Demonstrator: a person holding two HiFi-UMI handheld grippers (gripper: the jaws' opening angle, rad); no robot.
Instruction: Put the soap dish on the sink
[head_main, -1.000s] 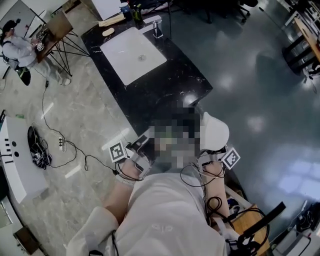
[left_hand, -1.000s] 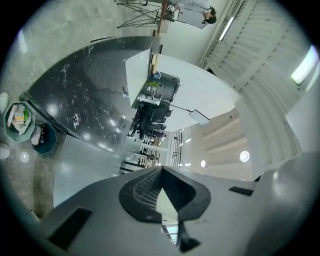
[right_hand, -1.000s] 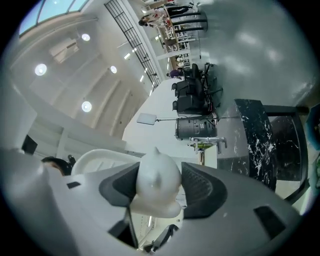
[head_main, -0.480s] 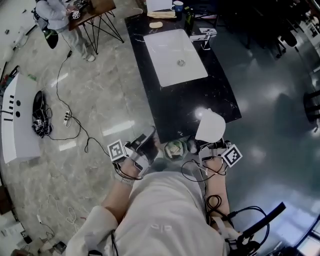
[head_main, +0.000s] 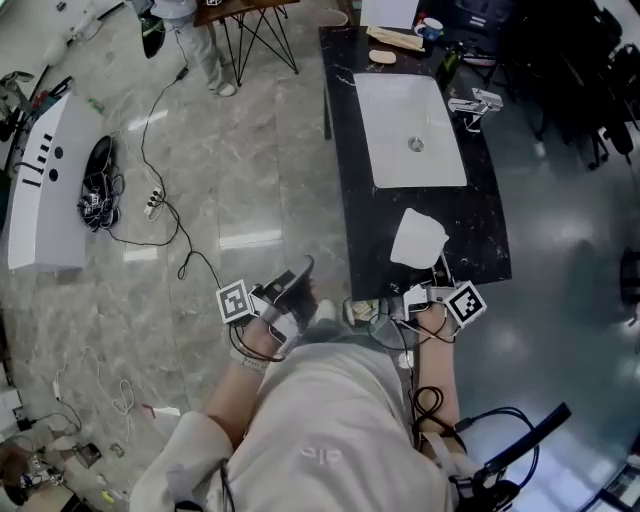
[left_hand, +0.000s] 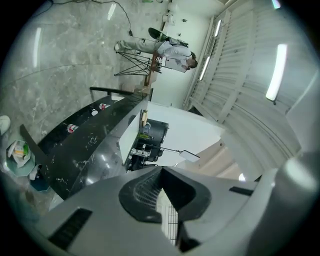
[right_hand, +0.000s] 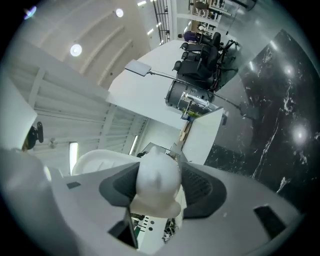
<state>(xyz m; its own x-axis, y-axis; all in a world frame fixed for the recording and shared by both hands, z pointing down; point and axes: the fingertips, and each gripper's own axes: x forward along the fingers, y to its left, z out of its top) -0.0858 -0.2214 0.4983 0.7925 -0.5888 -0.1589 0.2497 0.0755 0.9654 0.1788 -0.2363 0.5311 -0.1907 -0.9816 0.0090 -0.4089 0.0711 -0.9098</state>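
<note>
In the head view my right gripper (head_main: 428, 272) is shut on the white soap dish (head_main: 418, 240), which hangs over the near end of the black stone counter (head_main: 470, 225). The white sink basin (head_main: 410, 130) is set in that counter farther ahead, with a chrome tap (head_main: 472, 103) on its right. In the right gripper view the soap dish (right_hand: 156, 181) is pinched between the two dark pads of my right gripper (right_hand: 159, 187). My left gripper (head_main: 303, 268) is over the floor left of the counter; in the left gripper view it (left_hand: 161, 192) is shut with nothing in it.
A cup (head_main: 430, 27), a wooden board (head_main: 395, 38) and a bar of soap (head_main: 382, 57) lie beyond the basin. Cables (head_main: 170, 215), a power strip (head_main: 153, 203) and a white console (head_main: 45, 180) are on the marble floor at left. A person (head_main: 185, 20) stands beside a folding table.
The counter has swung from upper left to straight ahead and nearer. The soap dish, before short of the counter's near edge, now hangs over its near end. Both grippers stay shut.
</note>
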